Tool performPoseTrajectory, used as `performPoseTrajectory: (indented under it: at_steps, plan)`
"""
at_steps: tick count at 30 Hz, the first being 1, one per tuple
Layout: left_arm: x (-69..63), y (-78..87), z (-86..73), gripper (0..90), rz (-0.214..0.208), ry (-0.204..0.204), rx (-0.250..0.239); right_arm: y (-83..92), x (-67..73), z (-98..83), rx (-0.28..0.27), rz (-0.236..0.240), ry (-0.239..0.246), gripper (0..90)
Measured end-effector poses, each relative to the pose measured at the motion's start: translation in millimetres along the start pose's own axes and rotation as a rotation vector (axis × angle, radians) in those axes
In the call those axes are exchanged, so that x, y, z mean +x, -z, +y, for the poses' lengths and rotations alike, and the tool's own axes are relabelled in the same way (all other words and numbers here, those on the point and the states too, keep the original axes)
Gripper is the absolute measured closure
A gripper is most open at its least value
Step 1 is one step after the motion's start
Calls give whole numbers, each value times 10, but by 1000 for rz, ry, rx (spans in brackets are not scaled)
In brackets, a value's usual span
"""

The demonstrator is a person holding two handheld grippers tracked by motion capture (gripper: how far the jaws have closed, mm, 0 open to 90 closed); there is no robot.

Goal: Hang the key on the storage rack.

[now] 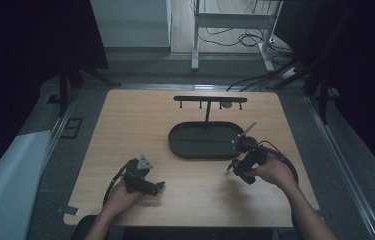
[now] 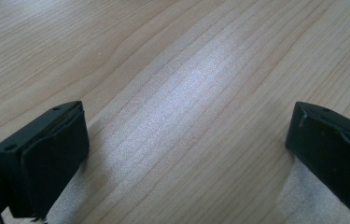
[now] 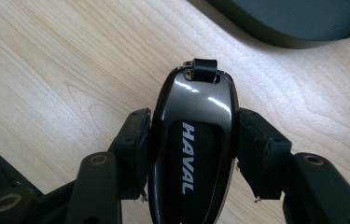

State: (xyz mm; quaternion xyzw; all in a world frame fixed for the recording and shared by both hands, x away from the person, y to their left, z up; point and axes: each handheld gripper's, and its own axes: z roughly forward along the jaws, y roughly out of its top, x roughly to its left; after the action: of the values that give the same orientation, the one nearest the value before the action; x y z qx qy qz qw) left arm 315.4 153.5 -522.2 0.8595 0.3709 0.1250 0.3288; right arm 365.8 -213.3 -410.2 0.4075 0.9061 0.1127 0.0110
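A glossy black car key fob [image 3: 192,140] marked HAVAL, with a small strap loop at its tip, sits clamped between the jaws of my right gripper [image 3: 192,149]. In the high view that right gripper [image 1: 236,165] is held low over the table just right of the black oval tray [image 1: 180,145]. A black stand with a hook bar [image 1: 210,100] rises from the tray's far side. My left gripper [image 1: 157,186] rests near the table's front left, and its jaws [image 2: 186,149] stand wide apart over bare wood with nothing between them.
The wooden table [image 1: 125,125] has its front edge close to both hands. A grey floor, a white desk frame [image 1: 225,20] and cables lie beyond the table's far edge. The tray's dark rim [image 3: 275,32] lies just ahead of the key fob.
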Motion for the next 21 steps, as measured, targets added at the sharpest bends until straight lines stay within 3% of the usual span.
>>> performPoseTrajectory:
  at_steps: [15, 21]
  plan:
    - [-1, -1, 0, 0, 0, 1, -2, 370, -185, 132, -36, -28, -26, 483]
    - [0, -2, 0, 0, -2, 1, -2, 522, -273, 214, -61, -18, -48, 483]
